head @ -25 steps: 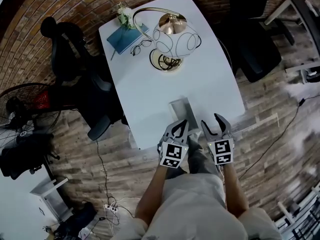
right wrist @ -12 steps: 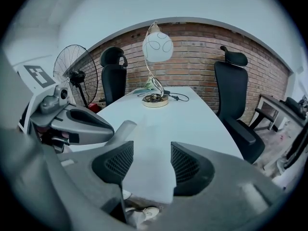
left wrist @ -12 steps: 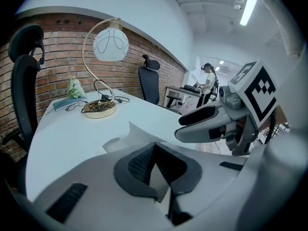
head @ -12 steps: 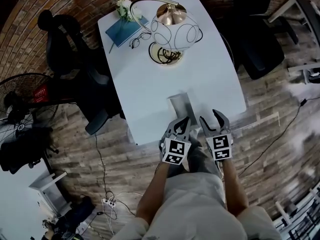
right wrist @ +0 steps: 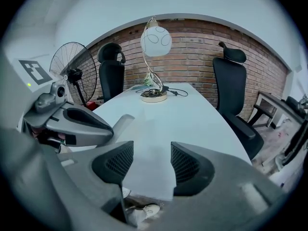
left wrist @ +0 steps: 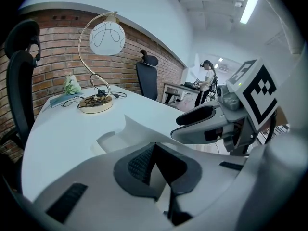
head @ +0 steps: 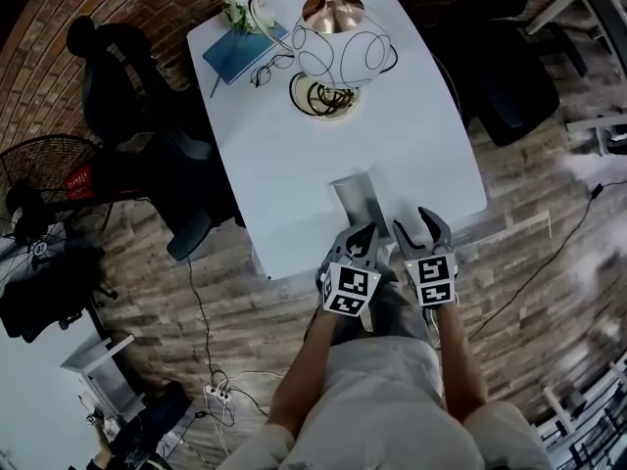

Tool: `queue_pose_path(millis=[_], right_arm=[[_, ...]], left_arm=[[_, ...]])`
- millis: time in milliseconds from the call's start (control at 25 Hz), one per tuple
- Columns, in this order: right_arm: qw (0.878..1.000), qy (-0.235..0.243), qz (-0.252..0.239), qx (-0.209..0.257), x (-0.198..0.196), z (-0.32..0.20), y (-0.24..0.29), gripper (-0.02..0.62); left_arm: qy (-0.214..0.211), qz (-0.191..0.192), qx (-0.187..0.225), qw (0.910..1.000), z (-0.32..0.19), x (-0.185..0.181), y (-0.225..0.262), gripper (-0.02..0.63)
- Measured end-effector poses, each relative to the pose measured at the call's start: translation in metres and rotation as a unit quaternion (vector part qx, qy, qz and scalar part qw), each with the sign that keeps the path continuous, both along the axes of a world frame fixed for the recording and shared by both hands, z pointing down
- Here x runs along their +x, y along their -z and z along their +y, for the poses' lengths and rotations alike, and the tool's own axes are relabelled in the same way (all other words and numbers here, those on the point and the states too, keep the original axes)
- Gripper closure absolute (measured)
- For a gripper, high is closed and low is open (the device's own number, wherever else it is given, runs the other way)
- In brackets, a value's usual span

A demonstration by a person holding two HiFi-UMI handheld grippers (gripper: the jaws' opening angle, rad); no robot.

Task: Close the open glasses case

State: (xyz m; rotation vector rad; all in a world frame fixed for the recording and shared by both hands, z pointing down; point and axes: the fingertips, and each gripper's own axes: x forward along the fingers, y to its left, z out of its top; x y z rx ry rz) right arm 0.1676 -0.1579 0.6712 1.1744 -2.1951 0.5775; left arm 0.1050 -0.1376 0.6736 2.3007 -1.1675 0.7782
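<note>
Lighting bright, even, indoor; white table [head: 284, 164] near overexposed, shadows on it soft and faint. Ceiling strip light [left wrist: 249, 6] glares at upper right of left gripper view. Strong fisheye curvature in all views; dark vignette rings both gripper views. Foreground of gripper views out of focus. Floor [head: 588, 262] smeared at head view's right edge.

My left gripper [head: 359, 235] is pale grey moulded plastic, its inner faces lined with dark cross-hatched pads [left wrist: 138, 163]. On its back sits a white cube [head: 351, 290] printed with black square markers, and a tiny green light glows at one edge. My right gripper [head: 417, 227] is built the same, with matching pads and a marker cube of its own. I wear a pale grey top [head: 377, 399], dark trousers [head: 392, 309] and a whitish shoe [right wrist: 147, 210].
</note>
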Motion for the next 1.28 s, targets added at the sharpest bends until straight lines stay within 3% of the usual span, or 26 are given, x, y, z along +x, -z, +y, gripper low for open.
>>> queue_pose_path(millis=[680, 1280], right_arm=[[1.0, -0.006, 0.01, -0.001, 0.0, 0.001, -0.003, 0.351], [1.0, 0.002, 0.014, 0.003, -0.009, 0.008, -0.002, 0.351]], left_arm=[[-0.027, -0.002, -0.002, 0.9996, 0.0, 0.013, -0.002, 0.601], [-0.02, 0.015, 0.0, 0.9997, 0.003, 0.011, -0.003, 0.601]])
